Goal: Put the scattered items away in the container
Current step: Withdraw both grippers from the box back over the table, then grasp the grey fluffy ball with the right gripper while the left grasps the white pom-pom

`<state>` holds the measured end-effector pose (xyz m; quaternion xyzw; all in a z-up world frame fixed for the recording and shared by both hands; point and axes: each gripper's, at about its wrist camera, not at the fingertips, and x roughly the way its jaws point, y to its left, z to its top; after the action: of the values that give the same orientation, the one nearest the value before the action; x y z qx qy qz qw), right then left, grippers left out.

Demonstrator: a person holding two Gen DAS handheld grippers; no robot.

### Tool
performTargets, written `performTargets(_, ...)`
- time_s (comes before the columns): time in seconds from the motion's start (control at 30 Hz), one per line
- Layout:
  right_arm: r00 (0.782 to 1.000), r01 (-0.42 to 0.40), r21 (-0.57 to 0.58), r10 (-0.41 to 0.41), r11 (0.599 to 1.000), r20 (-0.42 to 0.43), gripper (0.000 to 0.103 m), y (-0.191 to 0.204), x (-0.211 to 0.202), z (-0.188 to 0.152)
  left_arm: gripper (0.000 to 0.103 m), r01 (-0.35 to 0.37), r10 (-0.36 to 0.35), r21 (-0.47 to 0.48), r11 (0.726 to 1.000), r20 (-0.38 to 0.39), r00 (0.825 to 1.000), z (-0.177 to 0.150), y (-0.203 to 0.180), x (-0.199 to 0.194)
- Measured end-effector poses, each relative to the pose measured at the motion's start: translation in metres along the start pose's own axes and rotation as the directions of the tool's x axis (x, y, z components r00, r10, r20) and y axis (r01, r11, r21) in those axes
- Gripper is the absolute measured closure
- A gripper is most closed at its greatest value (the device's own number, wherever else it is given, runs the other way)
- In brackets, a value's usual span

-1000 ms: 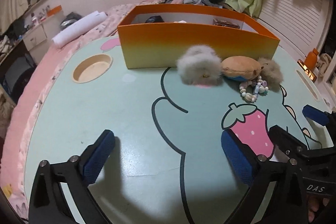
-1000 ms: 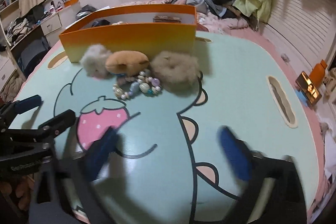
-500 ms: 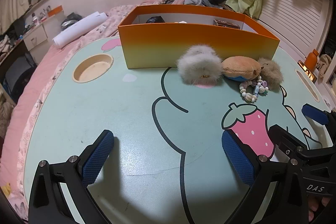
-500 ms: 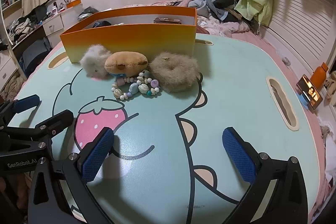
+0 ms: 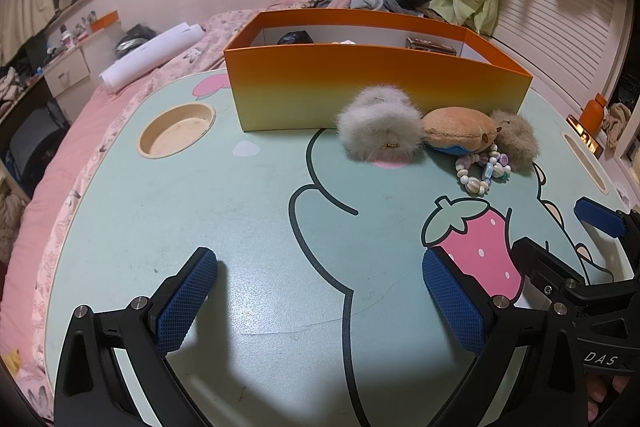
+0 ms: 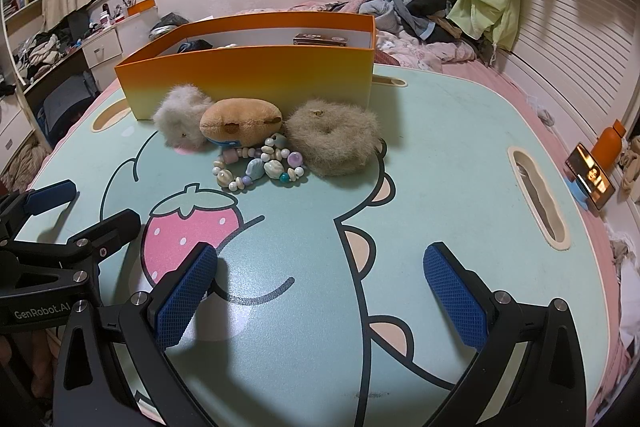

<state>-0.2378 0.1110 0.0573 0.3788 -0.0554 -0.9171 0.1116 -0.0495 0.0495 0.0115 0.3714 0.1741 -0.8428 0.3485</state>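
Both grippers hover low over the mint cartoon table [image 5: 248, 211], well short of the orange box [image 5: 376, 91], and the left gripper [image 5: 320, 291] has its blue pads spread wide with nothing between them, while the right gripper [image 6: 320, 287] is just as wide apart and equally empty. Tucked against the box's front wall sit the grey fluffy scrunchie [image 5: 379, 129], the tan plush toy [image 5: 460, 129] and the brown fluffy scrunchie [image 6: 332, 141] in a row. The bead bracelet [image 6: 260, 169] lies just in front of the plush, on the side away from the box.
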Motion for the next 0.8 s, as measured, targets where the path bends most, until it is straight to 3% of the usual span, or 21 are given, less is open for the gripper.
performTargets(0.3,1.000,-0.009,0.010,0.009,1.000,0.009,0.000,0.001,-0.001,0.002,0.000,0.014,-0.014,0.011,1.000,0.001,1.000,0.003,-0.005,0.001)
performTargets(0.57,0.995,-0.081,0.102,0.075,0.991,0.062,0.001,-0.018,-0.009,0.026,0.000,0.030,-0.031,0.026,0.999,0.005,1.000,0.002,-0.006,0.000)
performTargets(0.73,0.998,-0.035,0.060,0.031,0.998,0.056,0.010,-0.014,0.004,0.059,0.000,0.035,-0.035,0.030,0.999,0.007,0.999,0.002,-0.006,0.000)
performTargets(0.8,0.999,-0.031,0.069,0.029,0.997,0.033,0.025,-0.017,0.016,0.070,0.001,0.036,-0.037,0.030,0.999,0.008,0.999,0.001,-0.006,0.000)
